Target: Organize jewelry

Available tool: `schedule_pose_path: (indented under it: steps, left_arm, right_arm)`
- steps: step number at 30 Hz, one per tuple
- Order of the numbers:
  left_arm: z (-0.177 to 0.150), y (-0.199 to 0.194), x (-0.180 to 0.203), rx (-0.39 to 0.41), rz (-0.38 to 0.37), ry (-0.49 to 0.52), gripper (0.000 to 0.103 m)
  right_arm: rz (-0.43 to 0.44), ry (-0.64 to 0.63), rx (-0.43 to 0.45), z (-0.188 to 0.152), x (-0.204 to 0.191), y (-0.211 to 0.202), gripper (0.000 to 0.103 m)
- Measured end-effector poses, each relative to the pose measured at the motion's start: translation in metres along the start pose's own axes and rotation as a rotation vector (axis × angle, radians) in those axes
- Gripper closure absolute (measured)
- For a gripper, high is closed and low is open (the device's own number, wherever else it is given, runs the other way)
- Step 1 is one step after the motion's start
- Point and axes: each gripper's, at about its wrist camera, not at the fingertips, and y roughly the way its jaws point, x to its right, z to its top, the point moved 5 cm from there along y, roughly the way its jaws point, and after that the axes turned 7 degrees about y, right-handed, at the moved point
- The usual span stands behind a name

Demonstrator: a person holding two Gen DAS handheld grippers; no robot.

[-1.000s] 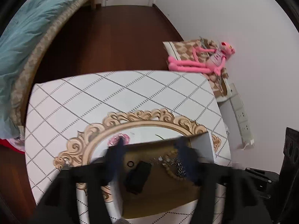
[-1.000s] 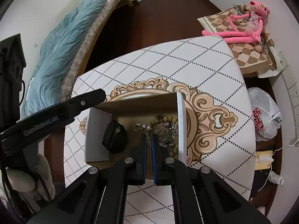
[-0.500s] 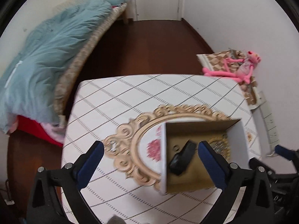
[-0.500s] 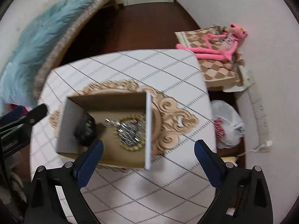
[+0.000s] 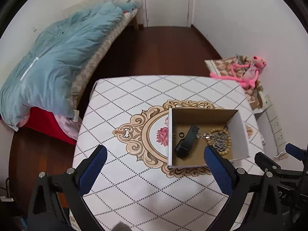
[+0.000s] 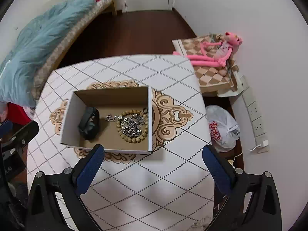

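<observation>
Bedroom table (image 5: pixel 134 100), diamond-print cloth. Cardboard box (image 6: pixel 107 96) on it holds black band (image 6: pixel 89 123), bead bracelet (image 6: pixel 132 134) and silver chain (image 6: pixel 130 127). Left gripper (image 5: pixel 154 159) and right gripper (image 6: pixel 152 159) both spread wide, empty, above the table; box sits beyond the fingertips, untouched.

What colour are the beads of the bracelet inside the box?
The beads are light tan, like wood. The right wrist view shows them best.

plastic bag (image 6: pixel 221 129): red print, unreadable | left gripper (image 6: pixel 11 150) body: "LAI", partial
</observation>
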Motion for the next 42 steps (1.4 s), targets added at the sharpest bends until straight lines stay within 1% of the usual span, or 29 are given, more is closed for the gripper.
schedule_pose_path:
  steps: [6,13,17,22,27,34,39,42]
  left_arm:
    - [-0.007,-0.049,-0.005,0.07,0.007,-0.021,0.0]
    - [-0.013,-0.113,-0.005,0.151,0.012,-0.014,0.0]
    - [-0.017,-0.142,-0.006,0.175,0.008,-0.022,0.0]
    - [-0.024,-0.172,-0.006,0.204,-0.003,-0.029,0.0]
    - [-0.03,-0.195,-0.004,0.215,-0.012,-0.026,0.0]
    - [-0.033,-0.21,0.0,0.217,-0.021,-0.019,0.0]
    - [-0.029,-0.21,0.007,0.209,-0.05,-0.015,0.0]
    - [-0.024,-0.205,0.009,0.197,-0.048,-0.01,0.0]
  right_arm:
    - [-0.005,0.009,0.094,-0.009,0.005,-0.054,0.0]
    - [0.006,0.016,0.207,-0.024,0.009,-0.132,0.0]
    - [0.01,0.022,0.27,-0.029,0.013,-0.174,0.0]
    - [0.023,0.018,0.318,-0.038,0.017,-0.217,0.0]
    - [0.037,0.024,0.338,-0.046,0.02,-0.243,0.0]
    - [0.044,0.032,0.328,-0.053,0.024,-0.259,0.0]
    - [0.045,0.041,0.337,-0.052,0.028,-0.265,0.0]
    - [0.037,0.044,0.337,-0.049,0.032,-0.266,0.0]
